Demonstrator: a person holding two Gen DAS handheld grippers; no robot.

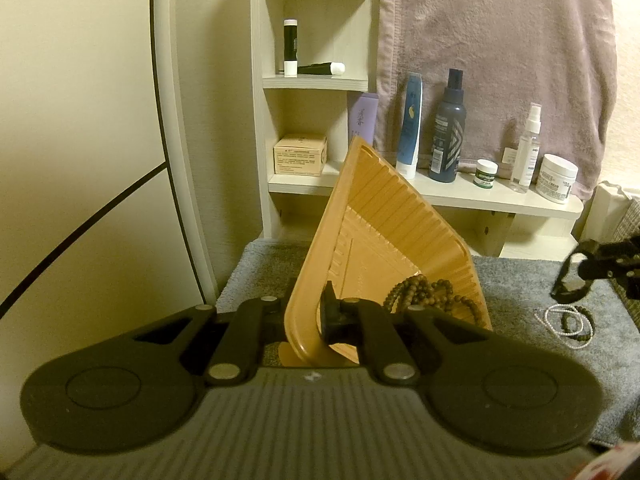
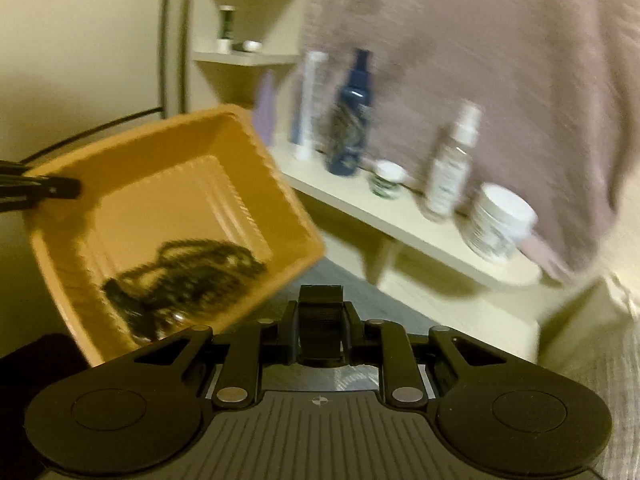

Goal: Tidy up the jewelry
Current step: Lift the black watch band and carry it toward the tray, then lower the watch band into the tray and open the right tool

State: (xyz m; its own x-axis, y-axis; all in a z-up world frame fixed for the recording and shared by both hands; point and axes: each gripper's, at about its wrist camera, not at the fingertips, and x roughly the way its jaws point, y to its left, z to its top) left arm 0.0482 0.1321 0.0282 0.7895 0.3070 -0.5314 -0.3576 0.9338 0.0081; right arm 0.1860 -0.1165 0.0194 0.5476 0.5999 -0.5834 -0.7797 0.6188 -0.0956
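Note:
My left gripper [image 1: 326, 320] is shut on the rim of an orange ribbed tray [image 1: 384, 216] and holds it tilted steeply above the grey mat. Dark wooden bead strings [image 1: 424, 292] lie bunched in the tray's low corner. In the blurred right wrist view the tray [image 2: 168, 184] is at the left, with the beads [image 2: 180, 276] inside and the left gripper [image 2: 60, 188] on its rim. My right gripper [image 2: 320, 316] is shut on a black strap-like piece [image 2: 320, 300], to the right of the tray. That gripper [image 1: 580, 276] shows at the right edge of the left wrist view.
A white pearl string and a dark bead bracelet [image 1: 568, 322] lie on the grey mat [image 1: 512, 280]. Behind it a low shelf [image 1: 500, 200] carries bottles and jars, with a corner shelf unit [image 1: 316, 80] at the left. A mauve towel [image 1: 500, 40] hangs above.

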